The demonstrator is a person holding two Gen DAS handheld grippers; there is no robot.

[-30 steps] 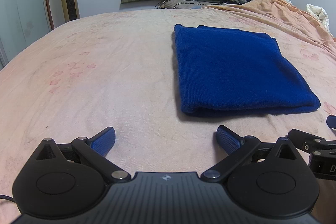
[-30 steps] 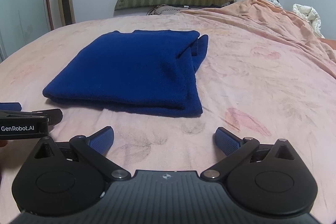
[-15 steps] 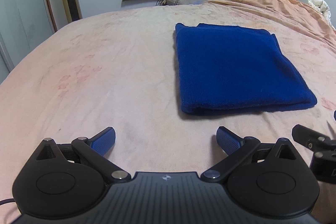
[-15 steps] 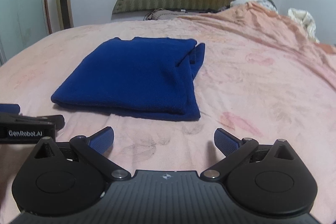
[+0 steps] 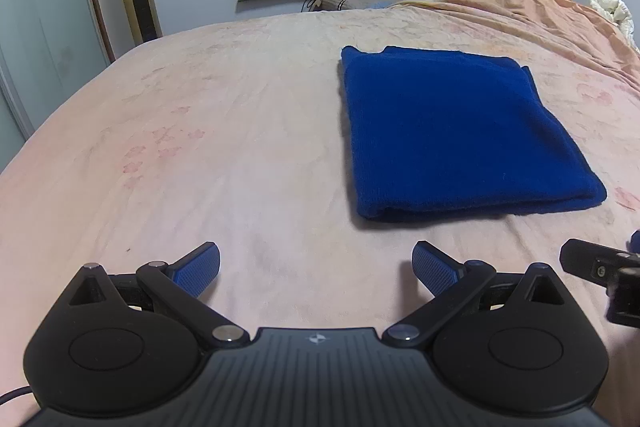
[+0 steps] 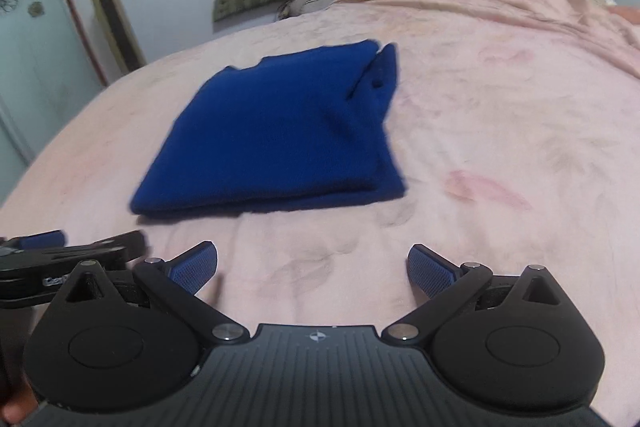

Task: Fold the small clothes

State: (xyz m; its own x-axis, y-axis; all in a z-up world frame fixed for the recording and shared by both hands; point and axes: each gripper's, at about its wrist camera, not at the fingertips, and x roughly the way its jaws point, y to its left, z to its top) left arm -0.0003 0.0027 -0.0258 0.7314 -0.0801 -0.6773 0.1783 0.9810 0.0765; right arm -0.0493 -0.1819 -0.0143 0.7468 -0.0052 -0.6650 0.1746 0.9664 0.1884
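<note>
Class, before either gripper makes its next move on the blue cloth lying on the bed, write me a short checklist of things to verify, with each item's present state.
1. Left gripper open and holding nothing: ok.
2. Right gripper open and holding nothing: ok.
3. Blue cloth lies folded on the bedsheet, nothing on top of it: ok.
4. Folded edges lined up: not ok, a layer sticks out at the far right corner.
5. Both grippers short of the cloth, not touching it: ok.
6. Right wrist view sharp enough to judge the fold: not ok, blurred.
</note>
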